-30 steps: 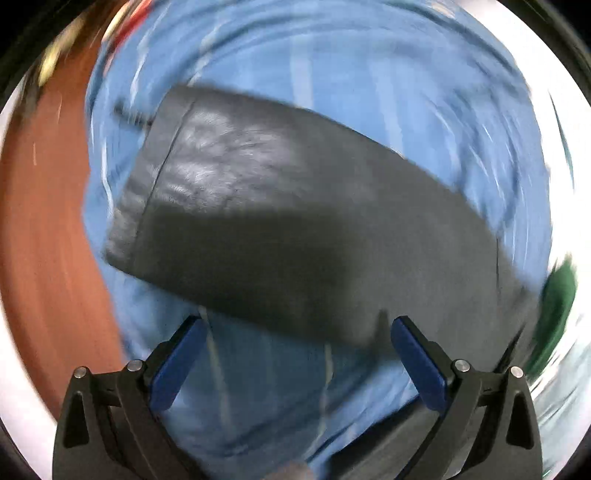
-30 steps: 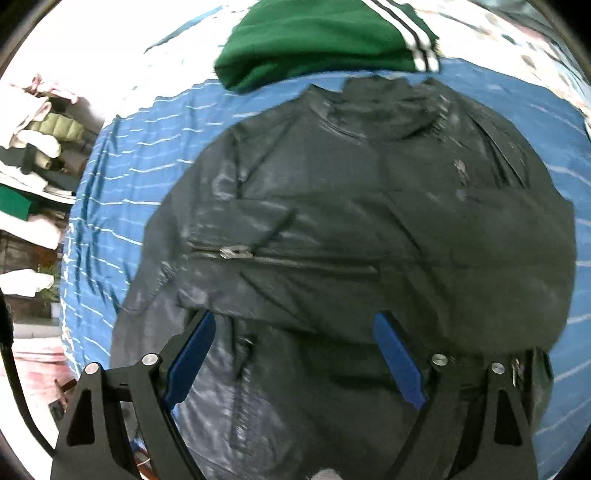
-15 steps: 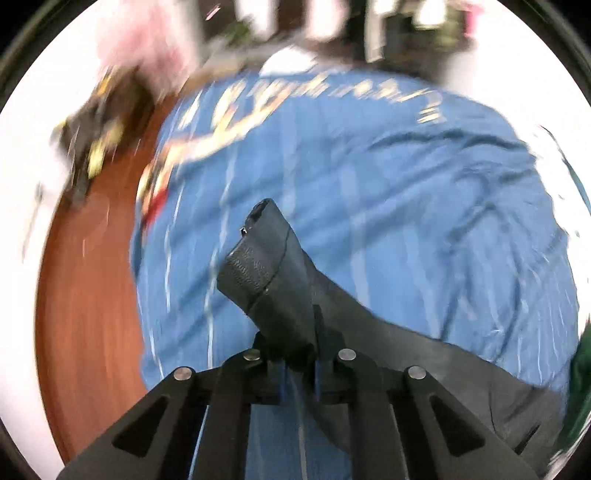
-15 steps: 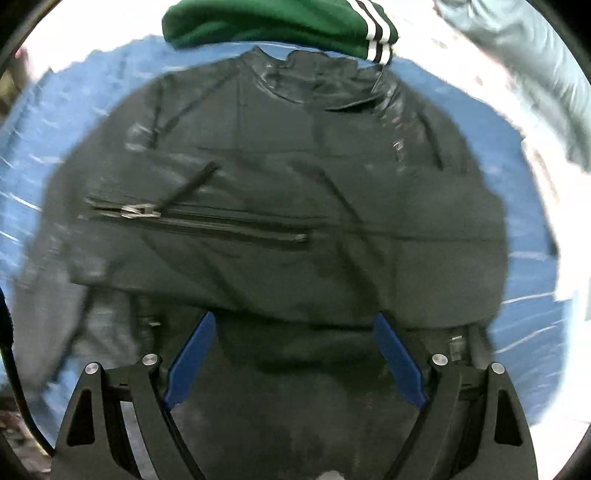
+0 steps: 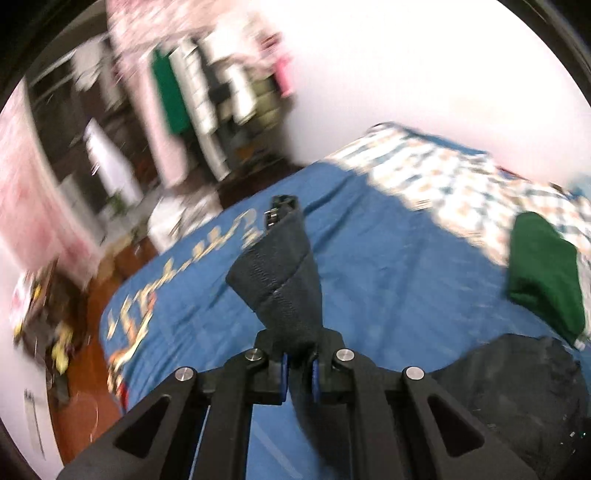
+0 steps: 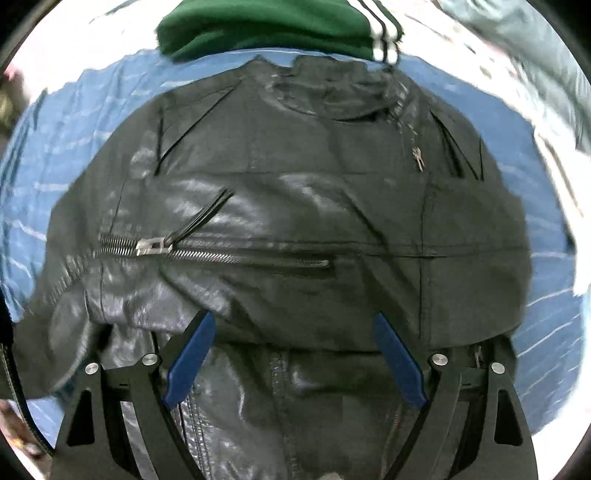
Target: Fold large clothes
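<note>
Black leather jacket [image 6: 295,206] spread flat on the bed [image 6: 74,122], front side up, collar at the far end beside a green top [image 6: 266,26]. Laid out like that so each part can be folded over the middle.

Left claw [image 5: 298,369] pinched tight on the jacket's sleeve cuff [image 5: 280,273], held up off the blue bedcover [image 5: 388,266]. Gripped at the very end, likely so the whole sleeve can swing across the body in one go.

Right claw [image 6: 293,354] wide open, holding nothing, low over the bottom half of the jacket just below a folded flap with a zipper [image 6: 207,251]. Probably there to press the jacket down or grab the hem next.
</note>
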Available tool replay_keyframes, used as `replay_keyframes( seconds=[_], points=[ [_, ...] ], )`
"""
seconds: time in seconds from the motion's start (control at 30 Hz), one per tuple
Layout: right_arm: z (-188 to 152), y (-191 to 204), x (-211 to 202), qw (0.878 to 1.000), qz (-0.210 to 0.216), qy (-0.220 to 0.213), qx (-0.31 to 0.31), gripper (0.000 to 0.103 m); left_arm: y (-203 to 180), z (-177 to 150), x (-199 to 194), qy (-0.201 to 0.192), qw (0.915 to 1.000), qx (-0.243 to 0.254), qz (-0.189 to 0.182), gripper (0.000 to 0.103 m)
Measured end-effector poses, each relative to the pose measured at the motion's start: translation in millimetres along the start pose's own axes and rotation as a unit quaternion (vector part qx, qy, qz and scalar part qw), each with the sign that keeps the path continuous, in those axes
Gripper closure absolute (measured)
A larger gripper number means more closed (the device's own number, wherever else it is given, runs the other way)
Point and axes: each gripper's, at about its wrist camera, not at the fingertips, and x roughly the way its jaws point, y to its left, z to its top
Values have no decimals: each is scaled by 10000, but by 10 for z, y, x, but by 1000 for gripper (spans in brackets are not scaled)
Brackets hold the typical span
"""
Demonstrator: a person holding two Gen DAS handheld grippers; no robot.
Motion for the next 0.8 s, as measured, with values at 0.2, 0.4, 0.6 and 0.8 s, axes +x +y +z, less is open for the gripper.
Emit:
replay_keyframes(
  seconds=[0.2, 0.4, 0.6, 0.8],
  points=[
    [196, -901, -99, 9990, -115, -72, 425, 14, -1493, -107, -602, -7, 9891, 668, -1315, 98],
    [291, -2145, -87, 9941, -251, -90, 1050, 14, -3187, -999, -990, 853, 9515, 1638, -2463, 98],
    [176, -3216, 115, 9901, -518, 121, 1301, 14, -4237, -2017, -911, 1888, 9090, 2703, -2550, 97],
    [-33, -3951, 221, 9868, -127, 385, 1566, 14, -4431, -2265, -1004, 1877, 9044, 3096, -2256, 78]
  ],
)
